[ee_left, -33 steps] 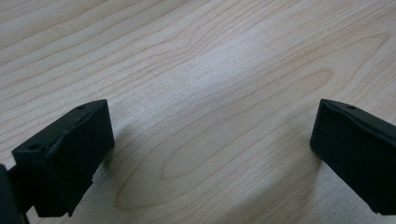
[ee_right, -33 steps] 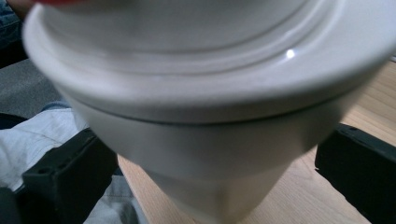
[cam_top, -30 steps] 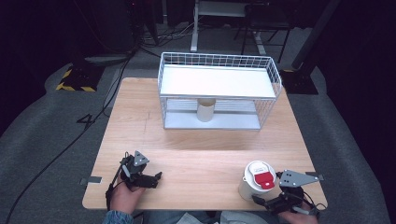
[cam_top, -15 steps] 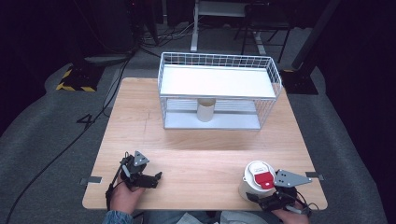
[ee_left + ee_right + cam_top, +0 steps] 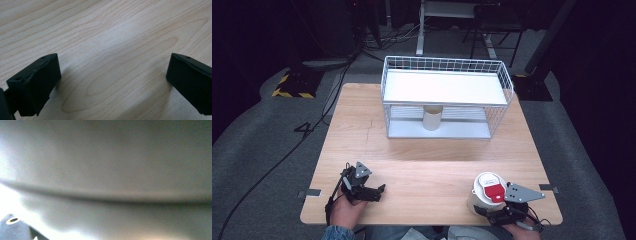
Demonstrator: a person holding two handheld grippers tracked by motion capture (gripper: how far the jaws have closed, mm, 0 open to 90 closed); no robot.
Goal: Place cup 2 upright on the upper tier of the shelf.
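A white tub with a red lid (image 5: 487, 191) stands near the table's front right corner. My right gripper (image 5: 493, 213) is pressed up against the tub's lower side from the front right, its grey plate (image 5: 524, 192) beside the lid. In the right gripper view the tub's pale wall (image 5: 107, 170) is blurred and very close, with one jaw corner (image 5: 12, 230) at the bottom left; how the jaws stand is hidden. My left gripper (image 5: 377, 190) rests at the front left, open (image 5: 112, 67) over bare wood with nothing between its fingers.
A white wire basket shelf (image 5: 447, 87) stands at the back middle of the wooden table (image 5: 437, 160). A pale cylinder (image 5: 432, 117) stands upright under its upper tray. Cables and stand legs lie on the dark floor beyond the table.
My right gripper has edged left, closer in against the tub. The tub and my left gripper have stayed where they were.
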